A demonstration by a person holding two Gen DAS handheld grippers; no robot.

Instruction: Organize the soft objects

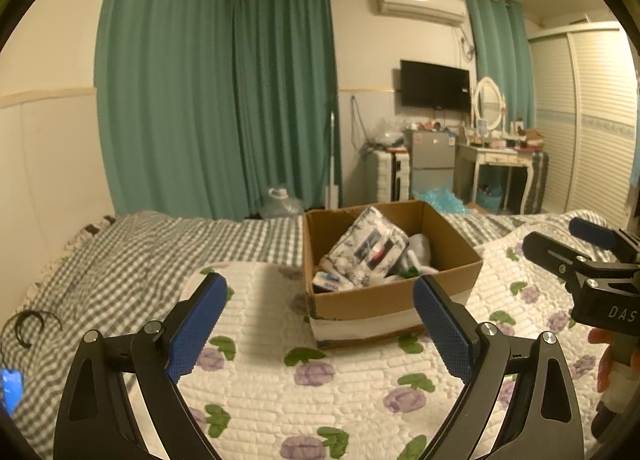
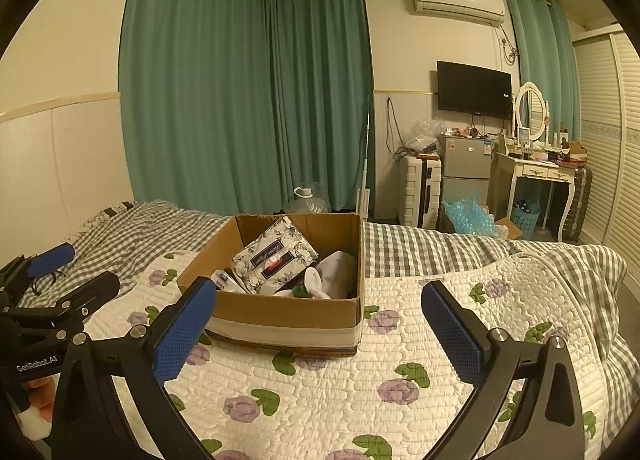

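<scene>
Gingham bedding (image 1: 132,256) lies at far left, then the floral quilt (image 1: 320,380) where we hold our left gripper (image 1: 320,324), its fingers (image 1: 200,324) spread wide and empty. Just beyond sits the cardboard box (image 1: 384,296), already holding a floral tissue pack (image 2: 276,256) propped on edge and white socks (image 2: 332,272) against its right wall. Further right our right gripper (image 2: 320,328) hovers over the quilt, fingers wide, nothing between them. We judge the pack light and squashy, best pinched across its narrow sides; the socks limp, so we would bunch them at the middle. No loose soft item shows on the bed, so the sorting looks nearly done
</scene>
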